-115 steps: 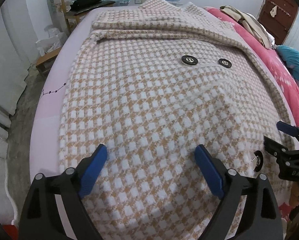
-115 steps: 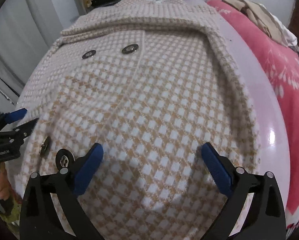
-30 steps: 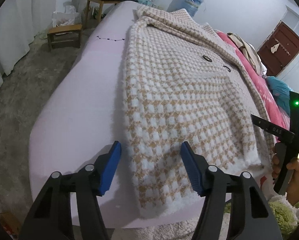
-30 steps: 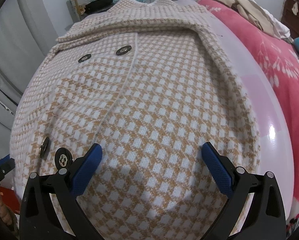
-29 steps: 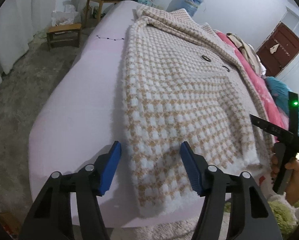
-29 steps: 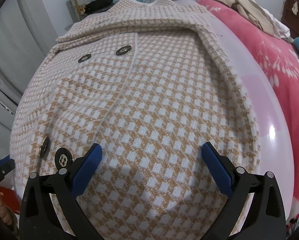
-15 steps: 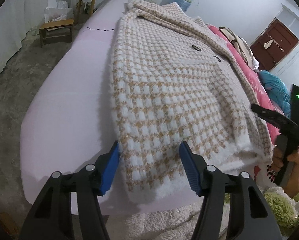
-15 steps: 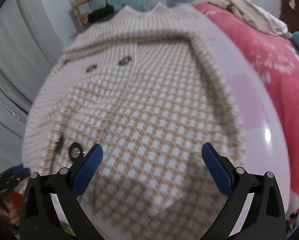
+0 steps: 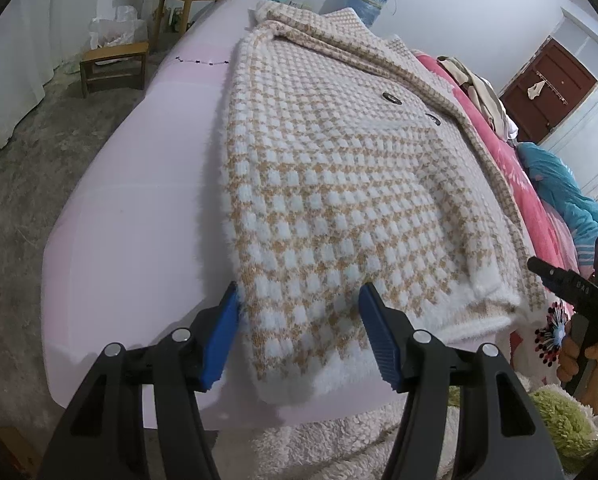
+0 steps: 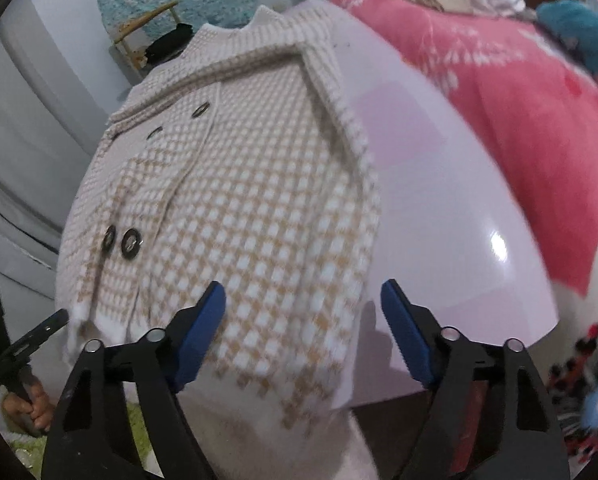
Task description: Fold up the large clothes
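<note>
The houndstooth coat is laid flat, front up, on the pale pink bed, its hem hanging just over the near edge. Since a second ago both grippers have been drawn outward from the middle of the hem to its two corners. The left gripper is now held over the left hem corner, fingers parted, with the fabric edge lying between them but not pinched. The right gripper is now set at the right hem corner; its jaws have just been closing, yet the fingers are seen apart and the cloth between them is not clamped. From this it is judged that both corners are about to be gripped so the hem can be carried up toward the collar.

The upper buttons and the lower buttons are seen fastened. A pink floral blanket with loose clothes is lain alongside on the right, a wooden stool and water jug are placed beyond. The fold path is not blocked; the right view is blurred.
</note>
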A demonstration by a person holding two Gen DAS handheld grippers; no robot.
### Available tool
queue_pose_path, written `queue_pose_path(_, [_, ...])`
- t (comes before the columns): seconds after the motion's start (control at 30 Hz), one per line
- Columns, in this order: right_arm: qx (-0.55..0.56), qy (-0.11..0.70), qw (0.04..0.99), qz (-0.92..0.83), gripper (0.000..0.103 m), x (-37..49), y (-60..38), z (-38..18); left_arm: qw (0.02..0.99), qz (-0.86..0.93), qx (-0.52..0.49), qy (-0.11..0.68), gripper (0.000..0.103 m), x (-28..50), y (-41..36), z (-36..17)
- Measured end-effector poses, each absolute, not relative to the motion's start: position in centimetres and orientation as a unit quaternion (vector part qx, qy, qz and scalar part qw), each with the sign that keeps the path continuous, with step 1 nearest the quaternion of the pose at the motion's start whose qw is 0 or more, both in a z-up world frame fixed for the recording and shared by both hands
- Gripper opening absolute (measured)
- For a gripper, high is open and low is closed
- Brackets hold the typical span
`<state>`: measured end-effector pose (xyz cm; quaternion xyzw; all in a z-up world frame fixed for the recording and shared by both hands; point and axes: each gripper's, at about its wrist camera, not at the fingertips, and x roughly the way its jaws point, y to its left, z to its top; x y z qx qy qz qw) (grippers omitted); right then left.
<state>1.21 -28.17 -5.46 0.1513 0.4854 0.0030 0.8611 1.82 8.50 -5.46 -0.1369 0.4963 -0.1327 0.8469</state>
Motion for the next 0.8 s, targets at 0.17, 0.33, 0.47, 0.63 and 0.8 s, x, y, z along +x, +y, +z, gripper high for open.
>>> queue_pose_path(0.17, [0.167,0.502,0.848,0.023,0.058,-0.1,-27.4,-6.2,0.849,-0.13,-0.131,0.495,0.058,1.6,8.4,-5.4])
queue_pose_path(0.33, [0.167,0.507,0.845,0.031,0.046,-1.4,-26.9,-6.3,0.85,-0.125,-0.128,0.496,0.055,1.1,8.3,-5.3])
queue_pose_path(0.47, [0.177,0.511,0.84,0.04,0.031,-1.9,-27.0,-6.5,0.852,-0.118,-0.127,0.495,0.047,0.8,8.5,-5.3])
queue_pose_path(0.63, [0.176,0.511,0.84,0.04,0.012,-2.3,-27.3,-6.2,0.854,-0.11,-0.128,0.491,0.028,0.6,8.9,-5.1])
queue_pose_path(0.8, [0.175,0.498,0.849,0.041,0.008,-3.0,-27.7,-5.0,0.859,-0.115,-0.123,0.483,0.015,0.4,9.2,-4.5])
